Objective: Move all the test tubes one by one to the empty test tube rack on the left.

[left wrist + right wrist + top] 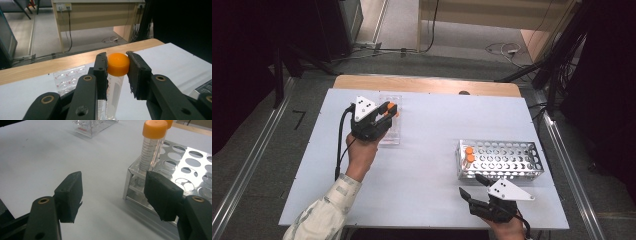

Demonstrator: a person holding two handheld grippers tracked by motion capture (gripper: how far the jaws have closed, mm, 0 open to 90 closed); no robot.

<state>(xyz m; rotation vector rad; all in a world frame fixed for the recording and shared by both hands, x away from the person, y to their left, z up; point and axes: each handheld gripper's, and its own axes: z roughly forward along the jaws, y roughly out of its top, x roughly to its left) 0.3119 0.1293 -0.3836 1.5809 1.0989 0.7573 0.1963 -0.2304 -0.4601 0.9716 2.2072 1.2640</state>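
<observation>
left gripper (pixel 118 72) clamped on an orange-capped tube (pixel 118 65); both pads press the cap's sides, clear body hanging below between the fingers, upright. clear plastic tray (pixel 68 78) lies on the white table (pixel 427 130) just beyond the fingertips. right gripper (pixel 117 195) released, jaws wide, nothing between them. metal rack (pixel 180 167) just past its right finger, two capped tubes (pixel 152 145) standing at the near corner.

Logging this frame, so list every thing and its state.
left gripper: shut on capped tube
capped tube: upright, lifted, orange cap on
right gripper: open, holding nothing
metal rack: two capped tubes standing at its left end
clear tray: lies on the table
</observation>
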